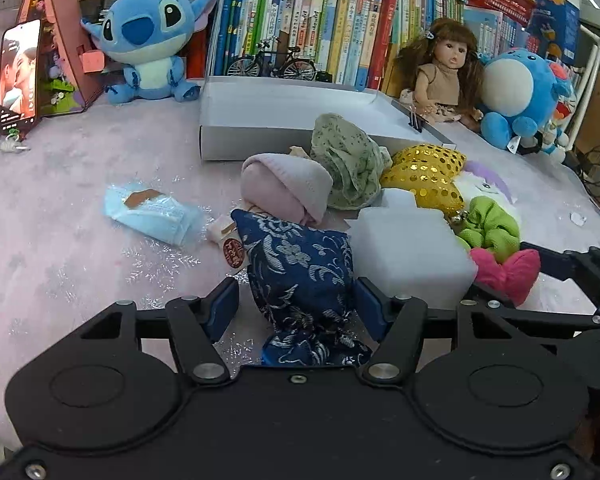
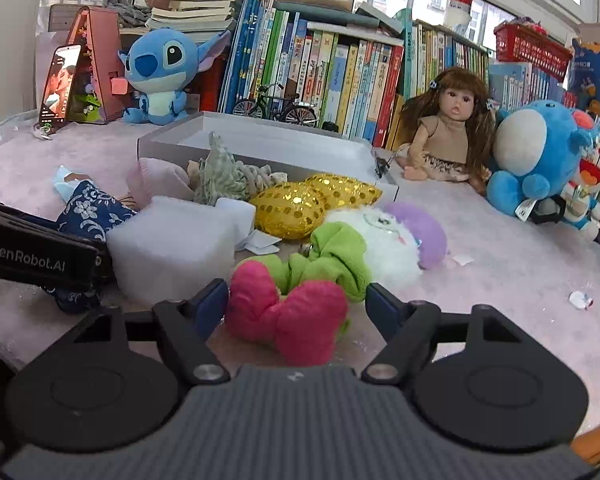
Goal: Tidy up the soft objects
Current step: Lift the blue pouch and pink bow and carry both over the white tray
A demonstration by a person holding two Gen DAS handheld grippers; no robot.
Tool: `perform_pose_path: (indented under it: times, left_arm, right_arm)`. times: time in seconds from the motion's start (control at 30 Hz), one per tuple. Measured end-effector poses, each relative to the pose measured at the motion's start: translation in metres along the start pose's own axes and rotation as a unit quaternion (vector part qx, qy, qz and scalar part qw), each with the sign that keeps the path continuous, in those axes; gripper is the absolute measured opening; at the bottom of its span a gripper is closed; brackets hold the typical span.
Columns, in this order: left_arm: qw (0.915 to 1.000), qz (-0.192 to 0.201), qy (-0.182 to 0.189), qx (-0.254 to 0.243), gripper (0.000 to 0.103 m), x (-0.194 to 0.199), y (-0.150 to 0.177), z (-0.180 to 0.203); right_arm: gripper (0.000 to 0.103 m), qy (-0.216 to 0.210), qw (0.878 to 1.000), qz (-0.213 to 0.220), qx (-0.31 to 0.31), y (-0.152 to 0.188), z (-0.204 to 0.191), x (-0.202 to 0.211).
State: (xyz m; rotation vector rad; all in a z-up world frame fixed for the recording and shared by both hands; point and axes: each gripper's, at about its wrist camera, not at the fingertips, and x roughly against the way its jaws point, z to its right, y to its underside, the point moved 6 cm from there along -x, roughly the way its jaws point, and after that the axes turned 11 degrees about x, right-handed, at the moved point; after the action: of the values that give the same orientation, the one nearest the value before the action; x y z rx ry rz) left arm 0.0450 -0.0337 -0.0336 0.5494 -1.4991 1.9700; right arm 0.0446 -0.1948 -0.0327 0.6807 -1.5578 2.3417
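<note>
A pile of soft things lies in front of a grey open box (image 1: 236, 136) (image 2: 172, 146). My left gripper (image 1: 296, 306) is open, its fingers on either side of a navy floral pouch (image 1: 300, 272) (image 2: 90, 210). My right gripper (image 2: 296, 304) is open around a pink plush heart (image 2: 288, 316) (image 1: 506, 270). Close by are a white foam block (image 1: 408, 256) (image 2: 172, 248), a green scrunchie (image 2: 336, 256), a gold sequin pillow (image 2: 300, 208), a pink rolled cloth (image 1: 284, 188), a green patterned cloth (image 1: 348, 160) and a white-purple plush (image 2: 396, 240).
A Stitch plush (image 1: 148, 40), a doll (image 2: 448, 128), a blue round plush (image 2: 540, 156), a model bicycle (image 2: 276, 108) and rows of books (image 2: 340, 76) line the back. A phone (image 1: 18, 76) leans at far left. A blue wrapped packet (image 1: 152, 210) lies left of the pile.
</note>
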Motion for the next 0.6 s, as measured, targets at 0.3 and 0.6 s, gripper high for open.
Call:
perform_pose_path:
  times: [0.3,0.6]
  left_arm:
    - [0.9996,0.018,0.021,0.009,0.036,0.017,-0.012,0.001]
    - [0.9988,0.040,0.025,0.012,0.036,0.030,-0.035,0.005]
  right_arm:
    - [0.057,-0.007,0.999,0.016,-0.031,-0.004,0.005,0.010]
    - [0.053,-0.002,0.998,0.041,-0.042,-0.019,0.013,0.026]
